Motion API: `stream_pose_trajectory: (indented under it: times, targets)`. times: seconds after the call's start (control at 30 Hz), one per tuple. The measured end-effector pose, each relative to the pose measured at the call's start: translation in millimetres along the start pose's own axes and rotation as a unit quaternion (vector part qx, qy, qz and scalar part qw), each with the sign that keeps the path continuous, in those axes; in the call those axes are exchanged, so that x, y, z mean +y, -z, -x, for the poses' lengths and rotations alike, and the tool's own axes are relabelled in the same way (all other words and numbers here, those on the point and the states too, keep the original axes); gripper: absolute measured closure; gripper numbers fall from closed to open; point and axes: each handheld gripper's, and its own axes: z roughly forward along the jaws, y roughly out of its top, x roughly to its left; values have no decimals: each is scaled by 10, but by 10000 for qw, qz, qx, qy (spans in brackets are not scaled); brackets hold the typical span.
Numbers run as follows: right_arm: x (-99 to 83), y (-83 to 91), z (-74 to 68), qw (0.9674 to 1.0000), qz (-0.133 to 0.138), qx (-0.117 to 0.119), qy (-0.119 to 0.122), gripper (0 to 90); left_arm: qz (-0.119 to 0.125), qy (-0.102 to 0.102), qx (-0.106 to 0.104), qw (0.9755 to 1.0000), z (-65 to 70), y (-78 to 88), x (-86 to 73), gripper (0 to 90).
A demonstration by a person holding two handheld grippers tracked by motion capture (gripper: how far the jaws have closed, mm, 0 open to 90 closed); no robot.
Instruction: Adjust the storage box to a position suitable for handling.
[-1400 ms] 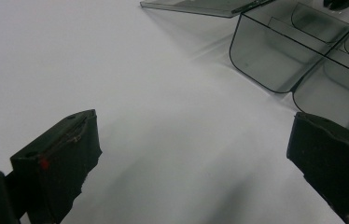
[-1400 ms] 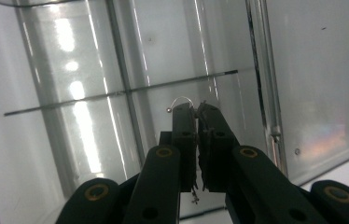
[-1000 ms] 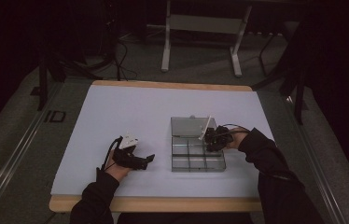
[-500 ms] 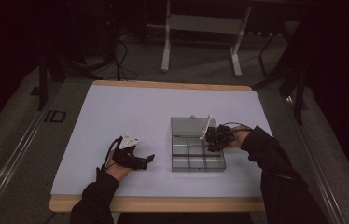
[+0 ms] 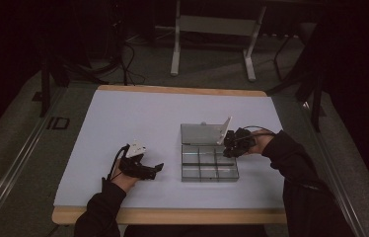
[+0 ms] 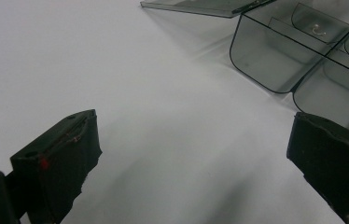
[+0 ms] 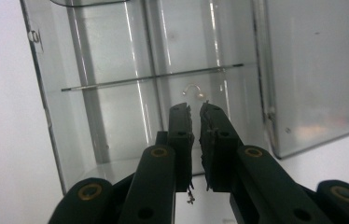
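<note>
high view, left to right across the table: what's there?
left gripper → clear compartment box → right gripper, over the box's right edge, beside the raised lid.

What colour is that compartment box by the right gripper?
The compartment box is clear, smoke-grey tinted plastic; the left gripper view shows it best.

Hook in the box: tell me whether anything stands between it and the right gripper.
Nothing visible does. The lid is swung open to one side, and the hook lies uncovered in its compartment just past the tips of the right gripper. The divider runs beyond the hook, not across the path.
</note>
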Motion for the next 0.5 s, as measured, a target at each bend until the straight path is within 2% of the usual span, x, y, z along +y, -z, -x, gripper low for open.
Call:
stream_pose_trajectory:
  times: [0.13, 0.27, 0.5]
  targets:
    - [-44, 72, 17, 9999, -37, -123, -18, 827, 4, 14, 1, 10000, -1, 0, 0, 32]
    - [-85, 123, 29, 9999, 0, -143, -49, 827, 1, -1, 1, 10000, 0, 0, 0, 32]
    - [-274, 200, 67, 9995, -49, -269, -166, 821, -2, 4, 8, 10000, -1, 0, 0, 32]
